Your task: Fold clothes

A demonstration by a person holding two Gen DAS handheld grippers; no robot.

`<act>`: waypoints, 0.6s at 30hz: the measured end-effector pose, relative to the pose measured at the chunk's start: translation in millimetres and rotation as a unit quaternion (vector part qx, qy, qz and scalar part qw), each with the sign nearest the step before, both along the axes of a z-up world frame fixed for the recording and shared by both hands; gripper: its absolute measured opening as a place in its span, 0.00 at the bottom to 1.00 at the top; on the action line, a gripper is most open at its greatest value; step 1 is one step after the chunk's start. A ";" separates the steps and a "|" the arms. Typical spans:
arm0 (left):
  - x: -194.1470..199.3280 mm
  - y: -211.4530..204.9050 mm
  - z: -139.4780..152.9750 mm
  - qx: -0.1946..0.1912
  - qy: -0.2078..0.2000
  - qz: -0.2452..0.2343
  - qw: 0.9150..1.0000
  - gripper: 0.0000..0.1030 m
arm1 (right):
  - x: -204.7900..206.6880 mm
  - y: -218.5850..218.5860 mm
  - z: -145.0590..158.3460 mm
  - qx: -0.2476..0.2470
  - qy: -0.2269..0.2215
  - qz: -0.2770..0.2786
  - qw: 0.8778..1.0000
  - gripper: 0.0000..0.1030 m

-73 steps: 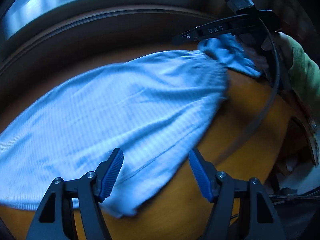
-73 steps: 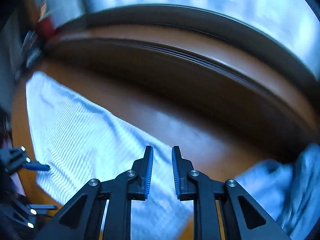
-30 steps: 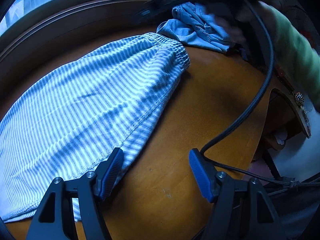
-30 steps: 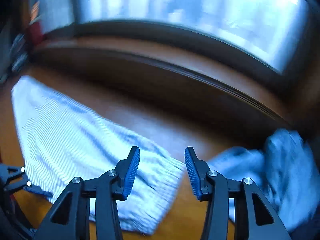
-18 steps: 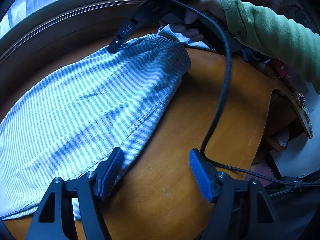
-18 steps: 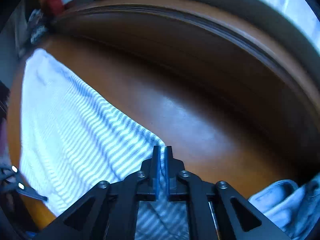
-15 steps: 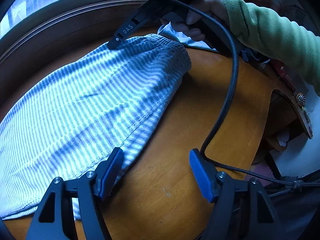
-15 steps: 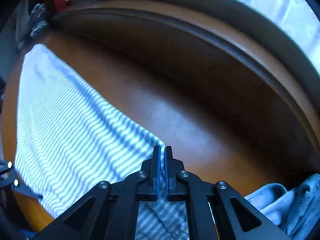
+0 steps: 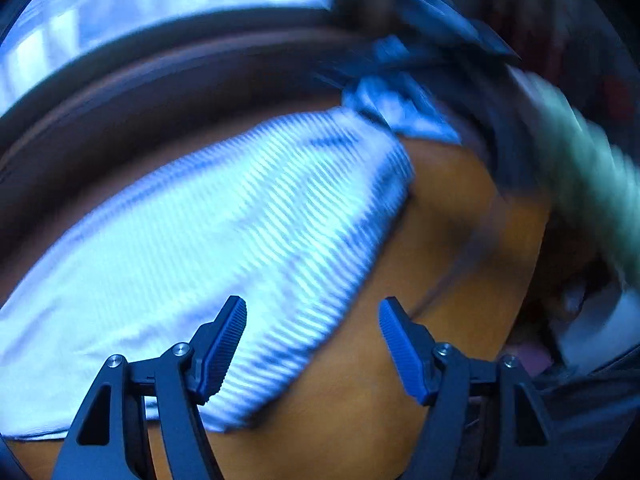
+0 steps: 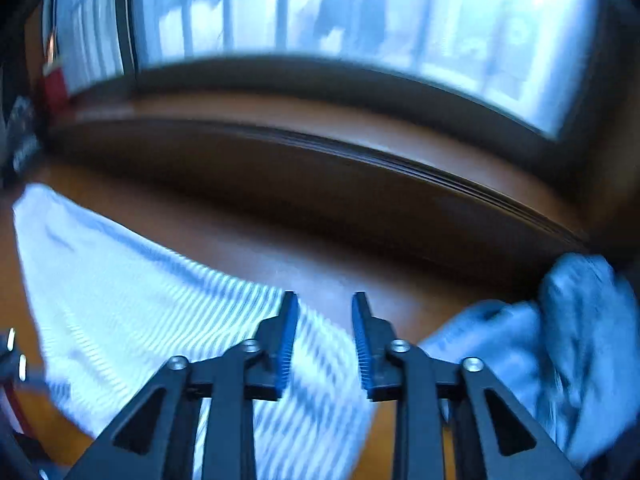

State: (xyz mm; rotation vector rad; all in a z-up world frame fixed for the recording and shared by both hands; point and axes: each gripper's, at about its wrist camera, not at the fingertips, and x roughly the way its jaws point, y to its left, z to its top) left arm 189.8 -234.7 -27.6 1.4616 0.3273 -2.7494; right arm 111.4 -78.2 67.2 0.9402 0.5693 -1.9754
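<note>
While fingers (image 9: 226,346) gape, striped garment (image 9: 224,232) overhangs table (image 9: 448,216)

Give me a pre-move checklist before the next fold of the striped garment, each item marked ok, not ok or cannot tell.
1. Left hand-held gripper open, empty: ok.
2. Right hand-held gripper open, holding nothing: ok.
3. Striped garment spread on the wooden table: ok.
4. Garment free of wrinkles: cannot tell, frames blurred.
5. Blue denim piece clear of the striped garment: not ok in the left wrist view; it meets the garment's far corner.
</note>
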 end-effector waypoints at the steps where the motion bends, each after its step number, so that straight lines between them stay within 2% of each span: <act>1: 0.0 -14.2 5.4 0.009 0.008 0.014 1.000 0.65 | 7.7 15.6 5.7 -0.011 -0.008 -0.010 1.000 0.31; 4: -27.0 -47.3 6.2 0.019 0.001 0.039 0.999 0.65 | 52.1 40.4 4.5 -0.033 -0.061 0.000 0.998 0.31; 6: -59.1 -59.1 -6.4 0.002 -0.018 0.048 0.999 0.64 | 87.7 43.8 -5.6 -0.032 -0.080 0.028 0.996 0.31; 9: -73.6 -75.6 -24.8 -0.020 -0.064 0.054 0.996 0.64 | 129.4 29.3 -27.5 -0.014 -0.078 0.058 0.995 0.31; 12: -67.8 -75.4 -39.0 -0.027 -0.095 0.057 0.993 0.64 | 140.6 2.7 -47.5 0.000 -0.079 0.056 0.995 0.31; 14: -67.0 -72.9 -44.0 -0.043 -0.102 0.062 0.992 0.64 | 145.0 -8.6 -55.6 0.015 -0.076 0.050 0.996 0.31; 16: -65.8 -67.1 -44.6 -0.060 -0.106 0.062 0.991 0.66 | 152.1 -2.5 -55.8 0.016 -0.058 0.054 0.997 0.31; 18: -64.0 -64.8 -43.7 -0.060 -0.105 0.067 0.990 0.68 | 155.4 10.0 -54.4 0.019 -0.067 0.057 0.996 0.31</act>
